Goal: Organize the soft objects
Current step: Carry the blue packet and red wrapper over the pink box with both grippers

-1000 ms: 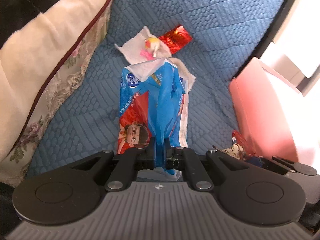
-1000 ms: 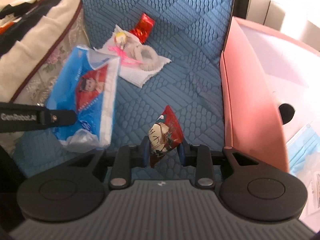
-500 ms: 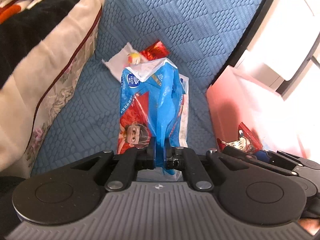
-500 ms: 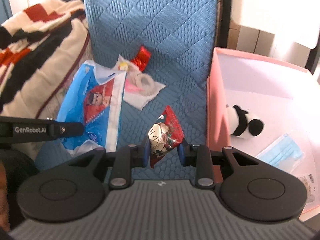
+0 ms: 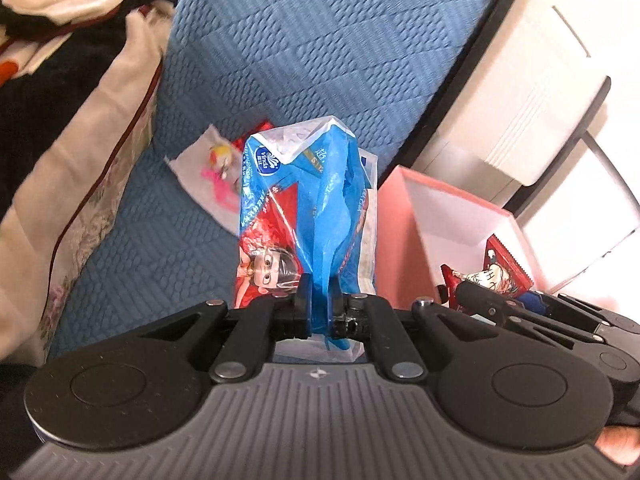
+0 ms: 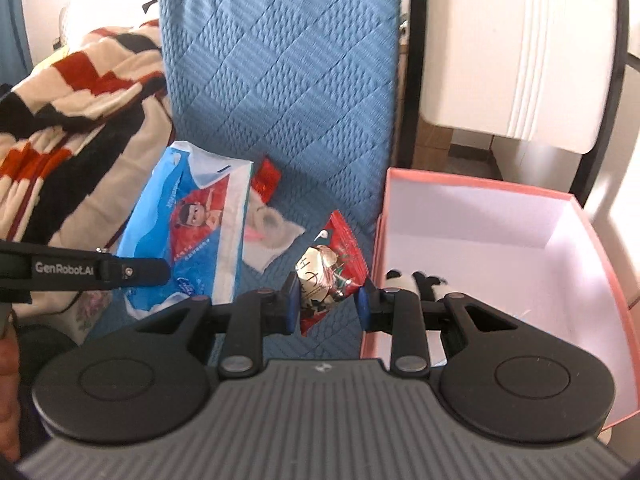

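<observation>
The left gripper (image 5: 319, 298) is clamped tight on a bunched fold of blue plastic at the near end of a blue tissue pack (image 5: 304, 216). The pack hangs straight out ahead of the jaws, lifted clear of the blue quilted cushion (image 5: 280, 48) behind it. A cartoon face on a red panel shows on the pack's lower left side.

The right gripper (image 6: 327, 300) has its jaws partly apart, pressed on either side of a red snack packet (image 6: 330, 268). The packet stands up between the blue pads, its crinkled silver-and-red wrapper tilted to the right. It is in the air beside the left wall of a pink box (image 6: 592, 224), whose inside is white.

Inside the box, a small panda plush (image 6: 416, 282) lies near the left wall, partly hidden behind the right gripper's finger.

On the cushion beyond the tissue pack lies a white tissue sheet (image 5: 196, 168) with small pink and yellow items on it; these are blurred and partly hidden by the pack. A second red wrapper (image 6: 267, 178) peeks out past the pack's far edge.

To the left, a striped blanket (image 6: 72, 92) in red, black and cream is heaped against the cushion. In the left wrist view, the right gripper and its packet are cut off at the lower right.
</observation>
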{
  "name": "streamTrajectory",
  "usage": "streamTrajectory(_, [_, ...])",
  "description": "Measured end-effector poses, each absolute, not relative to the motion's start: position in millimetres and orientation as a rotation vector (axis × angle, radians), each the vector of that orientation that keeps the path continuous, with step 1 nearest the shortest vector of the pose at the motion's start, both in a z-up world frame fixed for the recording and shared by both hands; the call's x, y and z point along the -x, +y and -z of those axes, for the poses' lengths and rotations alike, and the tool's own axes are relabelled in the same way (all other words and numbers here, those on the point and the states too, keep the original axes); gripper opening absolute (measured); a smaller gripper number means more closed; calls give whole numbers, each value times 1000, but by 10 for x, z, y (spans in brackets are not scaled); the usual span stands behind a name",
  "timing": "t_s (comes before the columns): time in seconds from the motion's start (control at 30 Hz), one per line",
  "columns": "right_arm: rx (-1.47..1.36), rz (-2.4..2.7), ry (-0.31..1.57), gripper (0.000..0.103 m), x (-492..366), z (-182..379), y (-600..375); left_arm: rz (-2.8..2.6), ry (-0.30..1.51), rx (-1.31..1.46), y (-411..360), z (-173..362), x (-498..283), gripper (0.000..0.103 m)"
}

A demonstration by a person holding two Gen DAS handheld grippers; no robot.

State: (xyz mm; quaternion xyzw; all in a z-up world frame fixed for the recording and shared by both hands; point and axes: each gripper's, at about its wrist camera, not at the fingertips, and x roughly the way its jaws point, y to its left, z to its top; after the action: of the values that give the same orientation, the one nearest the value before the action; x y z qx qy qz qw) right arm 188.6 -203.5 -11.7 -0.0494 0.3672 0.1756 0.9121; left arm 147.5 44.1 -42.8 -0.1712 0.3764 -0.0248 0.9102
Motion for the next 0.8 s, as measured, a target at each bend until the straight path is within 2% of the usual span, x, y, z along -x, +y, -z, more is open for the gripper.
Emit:
streamTrajectory(0.5, [97,-308,664,32,-1877,-425,-2551,135,725,356,-200,-82,-1669,8])
streamTrajectory(0.8, [68,-281,685,32,-1864,-376,-2972,192,758,309,-715,-147,-1786,8])
